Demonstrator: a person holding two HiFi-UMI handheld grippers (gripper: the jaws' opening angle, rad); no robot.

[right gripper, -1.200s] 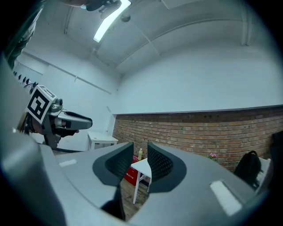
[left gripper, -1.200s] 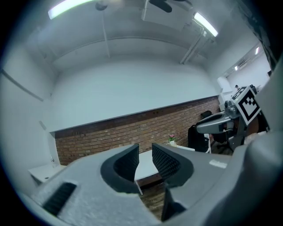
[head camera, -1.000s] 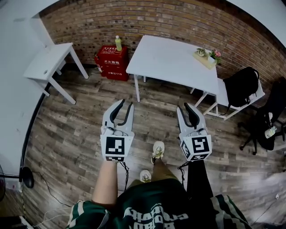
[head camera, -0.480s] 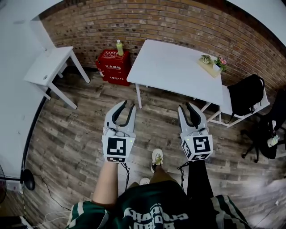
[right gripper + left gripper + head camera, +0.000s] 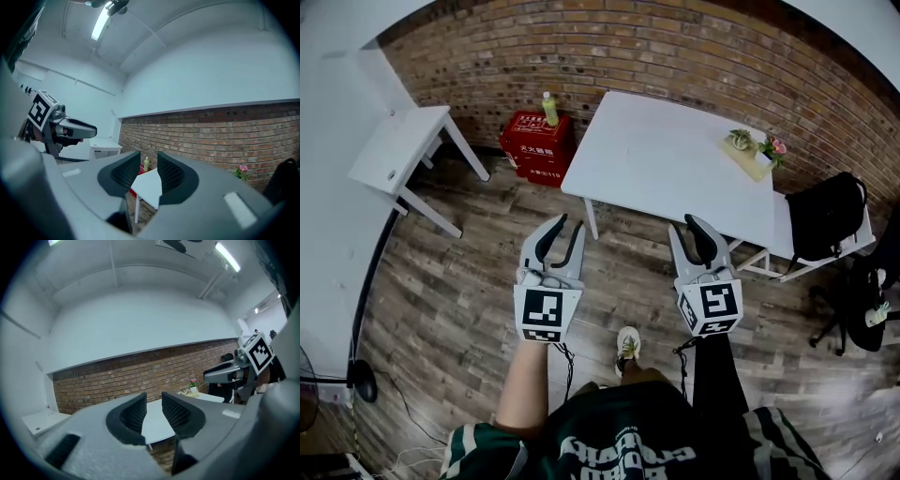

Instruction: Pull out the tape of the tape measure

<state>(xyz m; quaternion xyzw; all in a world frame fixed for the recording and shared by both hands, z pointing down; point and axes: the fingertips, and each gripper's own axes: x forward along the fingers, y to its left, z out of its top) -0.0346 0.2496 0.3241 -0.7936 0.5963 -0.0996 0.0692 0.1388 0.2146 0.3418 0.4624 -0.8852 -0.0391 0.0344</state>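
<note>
The left claw [image 5: 153,395] is spread apart and there is nothing in it. The right claw [image 5: 149,154] is spread apart too, and it is also empty. The two claws point level, side by side, above the wood floor [image 5: 441,300], toward one big white tabletop [image 5: 675,159]. At the far right corner of that tabletop sits one small wooden tray [image 5: 748,157] with little plants, and one of them has pink flowers. No view shows the tape measure. Left of the tabletop stands one red box [image 5: 536,148] with one bottle [image 5: 549,105] on top. Further left is one small white table [image 5: 394,150]. One black bag [image 5: 823,211] rests just right of the tabletop, and one black chair [image 5: 861,305] stands near it. One shoe [image 5: 628,342] shows below the claws. A brick wall [image 5: 675,47] runs behind everything.
</note>
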